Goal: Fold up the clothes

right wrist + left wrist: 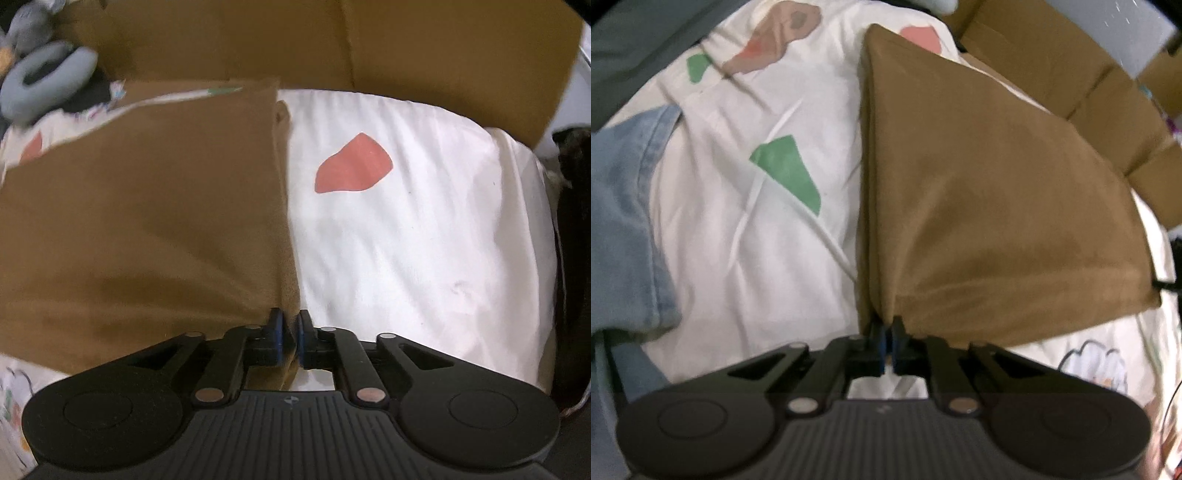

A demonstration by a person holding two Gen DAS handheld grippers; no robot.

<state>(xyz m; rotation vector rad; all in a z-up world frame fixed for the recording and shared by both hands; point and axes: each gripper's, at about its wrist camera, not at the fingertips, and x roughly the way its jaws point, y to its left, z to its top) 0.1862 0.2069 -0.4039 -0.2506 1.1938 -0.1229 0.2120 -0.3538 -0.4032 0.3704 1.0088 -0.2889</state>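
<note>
A brown garment (990, 206) lies folded on a white bedsheet (746, 258) printed with green and coral shapes. My left gripper (888, 328) is shut on the near left corner of the brown garment, its blue pads pinching the cloth. In the right wrist view the same brown garment (140, 229) fills the left half. There my right gripper (290, 325) is shut on its near right corner, with the cloth edge between the pads. Both grippers point steeply down at the bed.
A light blue denim piece (624, 221) lies at the left of the sheet. Cardboard boxes (1082, 85) stand past the bed's far edge. A grey neck pillow (44, 81) sits at the top left of the right wrist view. White sheet (424, 229) stretches right of the garment.
</note>
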